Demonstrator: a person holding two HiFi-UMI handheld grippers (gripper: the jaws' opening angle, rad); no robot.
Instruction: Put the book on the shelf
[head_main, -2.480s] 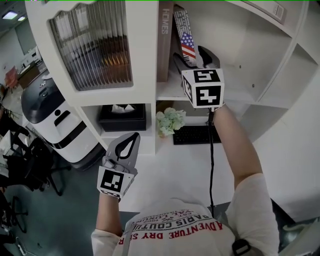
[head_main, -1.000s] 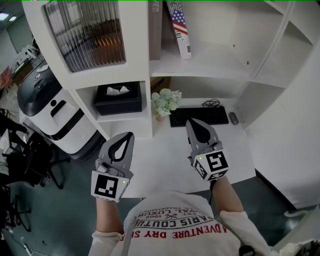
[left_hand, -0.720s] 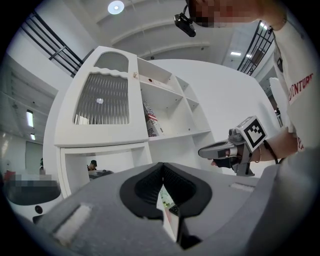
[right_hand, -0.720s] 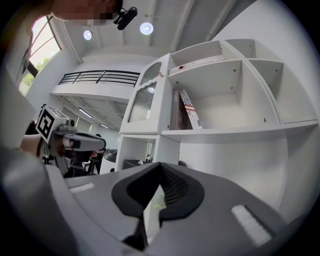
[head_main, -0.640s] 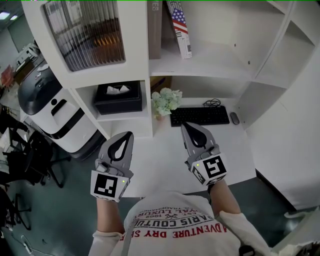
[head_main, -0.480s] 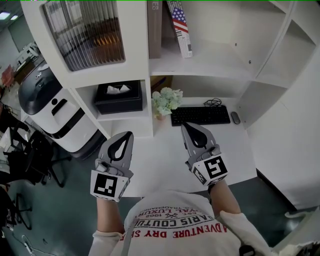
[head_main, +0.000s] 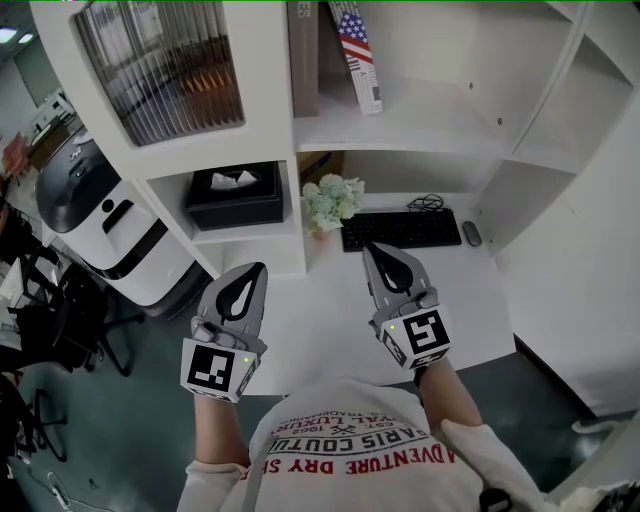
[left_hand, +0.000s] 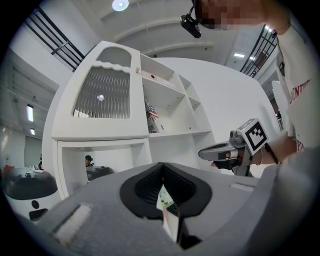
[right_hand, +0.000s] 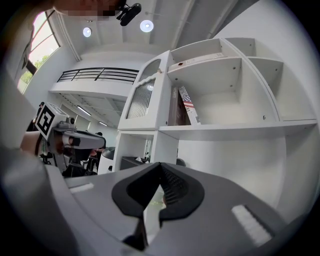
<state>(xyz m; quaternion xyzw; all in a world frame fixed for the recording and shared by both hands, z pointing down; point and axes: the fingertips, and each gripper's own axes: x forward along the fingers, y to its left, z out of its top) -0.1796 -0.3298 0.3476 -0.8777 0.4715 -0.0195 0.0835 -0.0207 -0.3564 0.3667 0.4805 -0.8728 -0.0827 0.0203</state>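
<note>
Grey jaws of the right gripper (head_main: 380, 254) meet tip to tip, and its own view shows nothing caught between them. The left gripper (head_main: 254, 272) is the same: jaws pressed together and empty. Both hang side by side, a little apart, over the near edge of the white counter (head_main: 320, 330), pointing toward the shelving.

Beyond them on the counter sit a black keyboard (head_main: 400, 230), a mouse (head_main: 472, 233) and a small bunch of pale flowers (head_main: 330, 203). A dark tissue box (head_main: 238, 198) fills the cubby to the left.

Higher up, the book (head_main: 362, 55), with a flag pattern on its cover, stands on the shelf (head_main: 430, 130). It tilts to the left, its top toward a taller brown book (head_main: 303, 60); whether the two touch is cut off by the top of the frame. Neither gripper is anywhere near it.

I judge the placing step complete, with both grippers at rest and clear of the shelf. If anything is left, it would be a reach up with the right gripper to nudge the book upright, and that looks optional.
</note>
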